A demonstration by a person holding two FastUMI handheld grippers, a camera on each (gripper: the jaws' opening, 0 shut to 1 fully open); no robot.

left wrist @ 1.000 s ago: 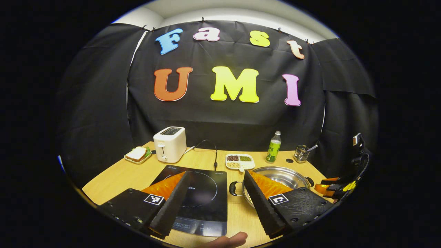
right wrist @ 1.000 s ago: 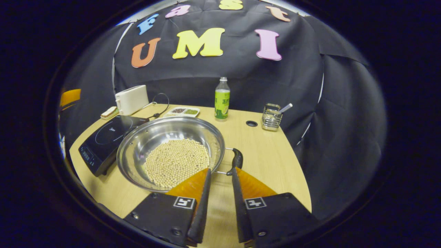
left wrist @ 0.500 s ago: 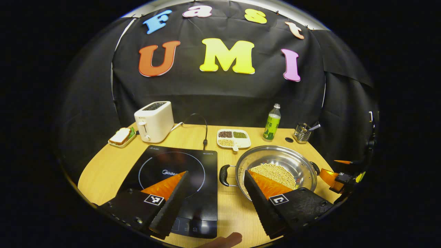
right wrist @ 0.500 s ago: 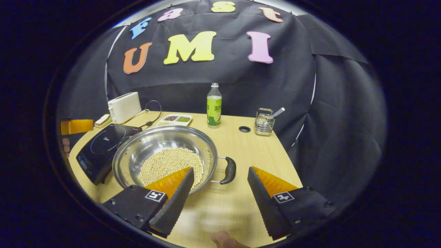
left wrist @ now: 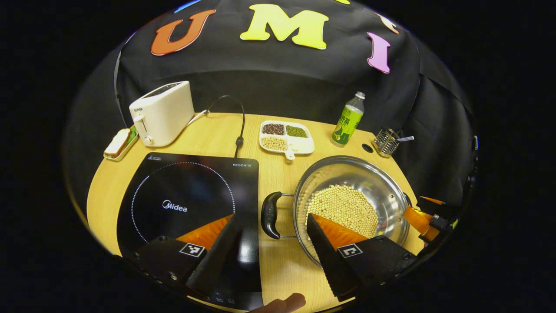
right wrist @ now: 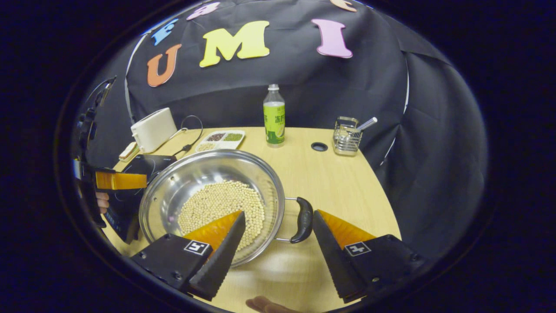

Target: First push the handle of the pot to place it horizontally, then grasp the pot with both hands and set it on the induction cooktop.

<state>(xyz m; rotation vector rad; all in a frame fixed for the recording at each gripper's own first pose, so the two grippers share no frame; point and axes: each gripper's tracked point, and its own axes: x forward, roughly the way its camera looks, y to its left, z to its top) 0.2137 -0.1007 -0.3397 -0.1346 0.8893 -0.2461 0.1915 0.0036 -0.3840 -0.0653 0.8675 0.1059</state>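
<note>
The steel pot (left wrist: pixel 347 171) holds soybeans and stands on the wooden table just right of the black induction cooktop (left wrist: pixel 186 204). Its black left handle (left wrist: pixel 269 215) lies between the spread tips of my open left gripper (left wrist: pixel 273 221), untouched. In the right gripper view the pot (right wrist: pixel 195 174) fills the middle. Its black right handle (right wrist: pixel 302 219) sits inside my open right gripper (right wrist: pixel 279 217), close to the right-hand finger (right wrist: pixel 330 239). Across the pot each view shows the other gripper: the right one (left wrist: pixel 428 217) and the left one (right wrist: pixel 117 180).
A white toaster (left wrist: pixel 163 113) and a sandwich plate (left wrist: pixel 118 145) stand at the back left. Behind the pot are a divided dish of beans (left wrist: pixel 286 137), a green bottle (left wrist: pixel 347 119) and a wire holder (left wrist: pixel 386 141). The cooktop's cable (left wrist: pixel 238 130) runs back.
The right gripper went from nearly shut to wide open and shifted to straddle the right handle. The left gripper moved forward and tipped down, bringing the left handle between its fingers.
</note>
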